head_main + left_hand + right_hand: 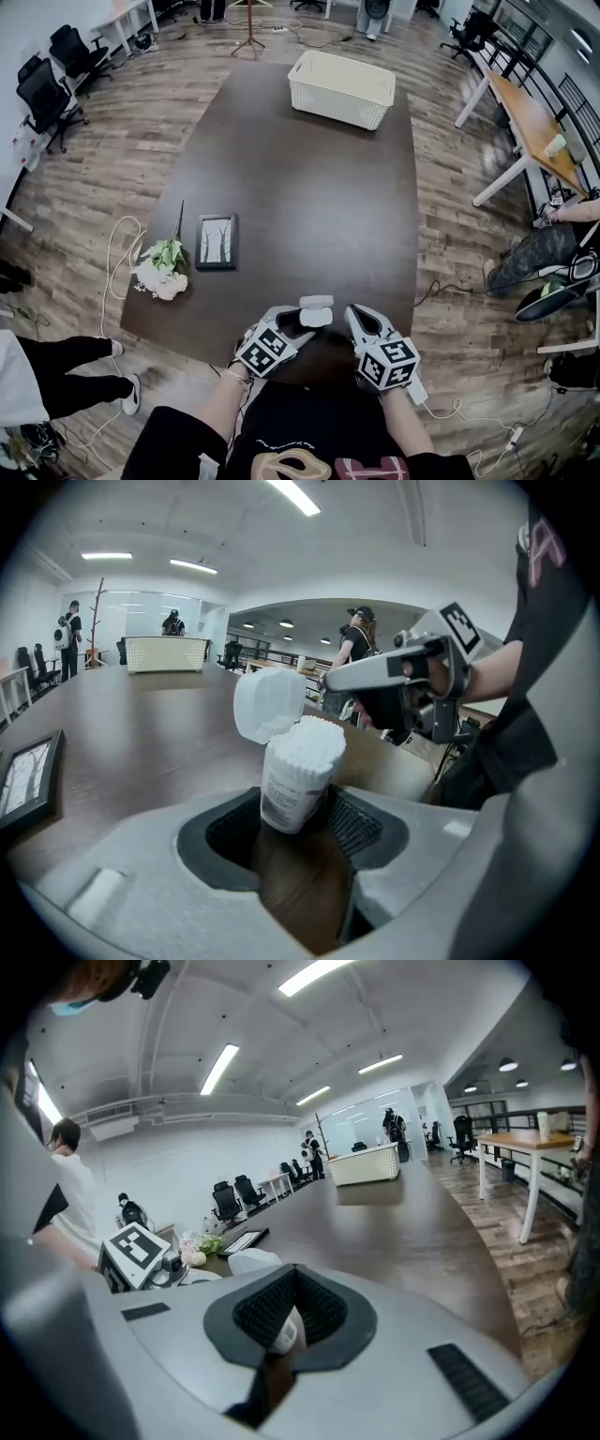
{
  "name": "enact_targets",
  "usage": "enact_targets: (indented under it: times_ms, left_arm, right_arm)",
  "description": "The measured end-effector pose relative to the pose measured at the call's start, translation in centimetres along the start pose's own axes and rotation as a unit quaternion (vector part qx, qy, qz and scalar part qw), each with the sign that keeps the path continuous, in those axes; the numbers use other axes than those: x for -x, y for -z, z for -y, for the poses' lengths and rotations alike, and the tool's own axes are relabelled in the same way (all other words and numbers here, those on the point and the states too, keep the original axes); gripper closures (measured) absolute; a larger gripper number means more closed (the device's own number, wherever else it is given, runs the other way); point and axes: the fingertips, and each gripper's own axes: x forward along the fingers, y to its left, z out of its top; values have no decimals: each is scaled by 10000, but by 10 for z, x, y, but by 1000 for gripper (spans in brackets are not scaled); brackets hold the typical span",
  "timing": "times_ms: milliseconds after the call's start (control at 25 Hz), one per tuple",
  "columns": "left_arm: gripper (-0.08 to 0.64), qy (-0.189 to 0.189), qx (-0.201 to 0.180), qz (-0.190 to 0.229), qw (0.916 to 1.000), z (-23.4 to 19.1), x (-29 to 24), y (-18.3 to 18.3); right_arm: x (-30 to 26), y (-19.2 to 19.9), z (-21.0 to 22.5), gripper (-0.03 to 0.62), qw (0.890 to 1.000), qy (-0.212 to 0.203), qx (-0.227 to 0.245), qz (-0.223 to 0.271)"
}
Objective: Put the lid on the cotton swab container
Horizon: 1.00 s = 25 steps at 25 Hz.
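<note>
- the left gripper (300, 808) was clamped on the cotton swab container (298, 782), a pad against each side of its body, and the tub leaned a little.
- the lid (267, 703) stood flipped open, tipped back off the rim above the packed swabs.
- all this was at the near edge of the dark table (309, 187).
- the right gripper (294, 1279) had its jaws drawn together, its tip just beside the lid.
</note>
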Motion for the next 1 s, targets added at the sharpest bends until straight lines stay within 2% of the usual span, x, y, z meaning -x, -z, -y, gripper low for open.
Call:
enact_targets:
  times_ms: [80, 280, 520, 720, 880, 1000]
  left_arm:
    - [334, 17, -93, -28, 10000, 0, 0, 0]
    - [339, 24, -198, -102, 9997, 1, 0, 2]
    - [342, 37, -302, -118, 9995, 0, 0, 2]
    - [345, 78, -350, -210, 9991, 1, 1, 2]
    - [347, 56, -364, -196, 9991, 0, 1, -1]
    - [347, 46, -371, -163, 9992, 0, 1, -1]
  right_arm:
    - [-9, -3, 2, 584, 9999, -121, -89, -70]
    - [-33, -13, 0, 584, 9963, -719, -382, -276]
    - [-47, -16, -2, 584, 9954, -821, -278, -403]
    - [-42, -16, -9, 584, 9910, -1199, -413, -432]
    - [-34, -20, -21, 584, 9867, -1546, -161, -466]
    - [-34, -19, -22, 584, 9860, -1574, 31, -541]
